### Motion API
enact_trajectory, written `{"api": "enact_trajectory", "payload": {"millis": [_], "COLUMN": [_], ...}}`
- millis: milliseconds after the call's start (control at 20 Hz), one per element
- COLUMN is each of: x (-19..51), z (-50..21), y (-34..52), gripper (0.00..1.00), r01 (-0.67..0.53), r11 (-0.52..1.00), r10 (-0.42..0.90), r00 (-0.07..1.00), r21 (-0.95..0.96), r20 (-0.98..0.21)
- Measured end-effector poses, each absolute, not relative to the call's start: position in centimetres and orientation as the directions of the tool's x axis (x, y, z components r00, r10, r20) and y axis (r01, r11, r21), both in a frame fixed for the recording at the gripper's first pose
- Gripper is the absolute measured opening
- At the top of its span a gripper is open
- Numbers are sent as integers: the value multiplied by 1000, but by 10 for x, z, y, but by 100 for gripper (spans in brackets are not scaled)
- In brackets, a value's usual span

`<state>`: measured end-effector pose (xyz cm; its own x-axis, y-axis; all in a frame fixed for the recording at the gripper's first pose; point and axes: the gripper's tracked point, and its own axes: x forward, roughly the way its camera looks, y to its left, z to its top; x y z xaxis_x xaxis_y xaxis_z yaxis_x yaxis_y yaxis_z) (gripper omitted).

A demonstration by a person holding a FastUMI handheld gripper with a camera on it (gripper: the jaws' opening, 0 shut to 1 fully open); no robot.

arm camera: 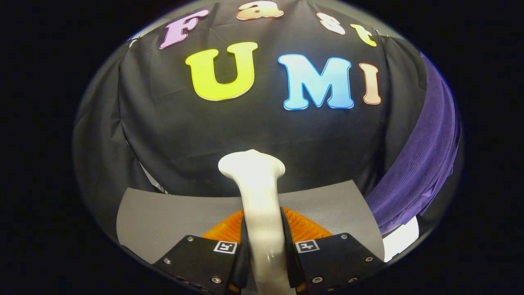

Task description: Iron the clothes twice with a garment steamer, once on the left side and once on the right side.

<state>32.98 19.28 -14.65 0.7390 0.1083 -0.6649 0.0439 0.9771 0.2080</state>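
A white garment steamer stands upright between my fingers, its handle running up from them to a flared head that points at the black cloth wall ahead. My gripper is shut on the steamer's handle, with both fingers pressed against its sides. A purple ribbed garment hangs to the right of the steamer, well off to the side of its head and apart from it.
A grey mat lies on the table under and around the fingers. A white object peeks out below the purple garment at the mat's right end. The black cloth wall stands just beyond the mat.
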Motion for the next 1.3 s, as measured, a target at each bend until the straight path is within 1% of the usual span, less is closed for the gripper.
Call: {"api": "enact_trajectory", "payload": {"millis": [250,600,1000,1300], "x": [314,248,200,186], "z": [-96,-38,23,65], "y": [167,92,30,-11], "gripper": [37,37,37,37], "r01": [41,1,-39,-6], "r11": [952,961,960,966], "r10": [126,105,101,42], "r00": [851,925,972,990], "r21": [305,276,279,257], "r20": [-509,-366,-212,-135]}}
